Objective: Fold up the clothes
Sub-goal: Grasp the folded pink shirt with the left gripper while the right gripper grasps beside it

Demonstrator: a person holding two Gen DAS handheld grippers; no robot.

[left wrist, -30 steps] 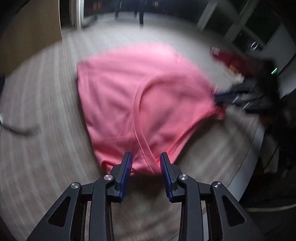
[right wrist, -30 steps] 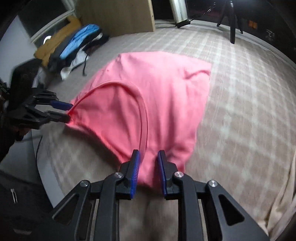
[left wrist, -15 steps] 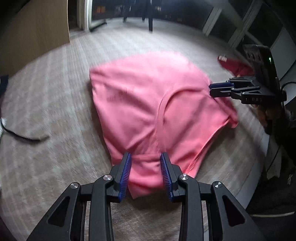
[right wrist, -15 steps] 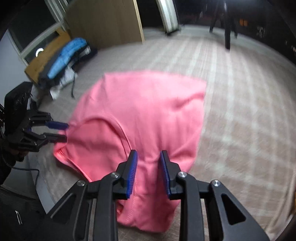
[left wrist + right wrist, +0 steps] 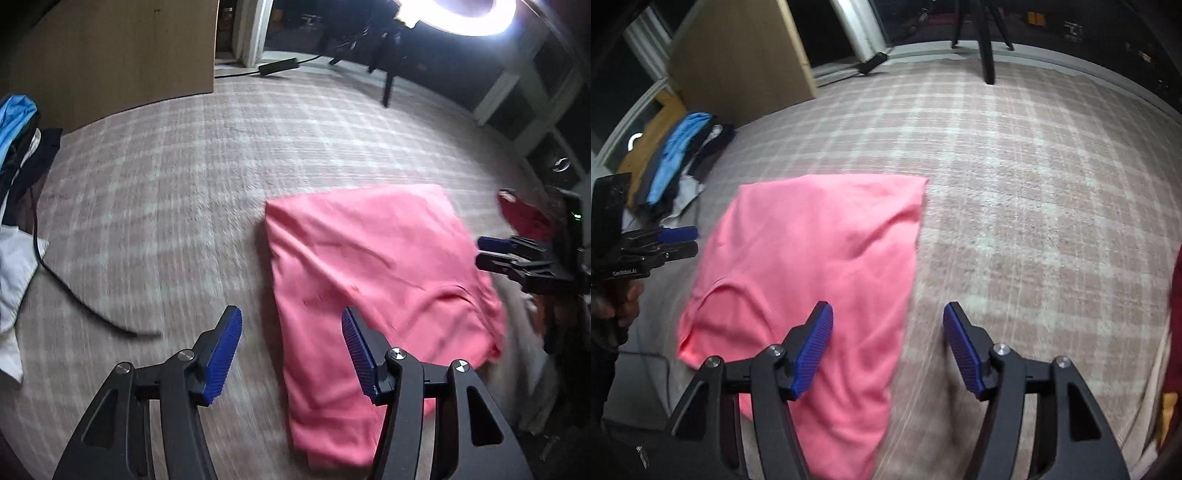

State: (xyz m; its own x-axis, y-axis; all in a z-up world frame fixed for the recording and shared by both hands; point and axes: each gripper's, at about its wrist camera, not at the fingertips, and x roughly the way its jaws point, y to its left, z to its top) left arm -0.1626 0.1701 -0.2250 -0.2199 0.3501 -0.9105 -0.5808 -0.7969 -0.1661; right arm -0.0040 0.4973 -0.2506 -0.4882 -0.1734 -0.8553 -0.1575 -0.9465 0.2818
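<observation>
A pink garment (image 5: 373, 280) lies folded flat on the checked surface (image 5: 184, 192); it also shows in the right wrist view (image 5: 812, 273). My left gripper (image 5: 291, 354) is open and empty, hovering over the garment's near left edge. My right gripper (image 5: 888, 350) is open and empty over the garment's near right edge. Each gripper shows in the other's view, the right one (image 5: 495, 251) at the garment's right side and the left one (image 5: 679, 240) at its left side.
A pile of clothes with a blue piece (image 5: 676, 155) lies at the far left by a wooden panel (image 5: 738, 62). A black cable (image 5: 74, 291) and white cloth (image 5: 14, 266) lie left. A dark red garment (image 5: 524, 218) lies right. A tripod leg (image 5: 986, 44) stands at the back.
Both grippers have opened and let go of the pink garment, which now lies folded flat. Both grippers have drawn back from it.
</observation>
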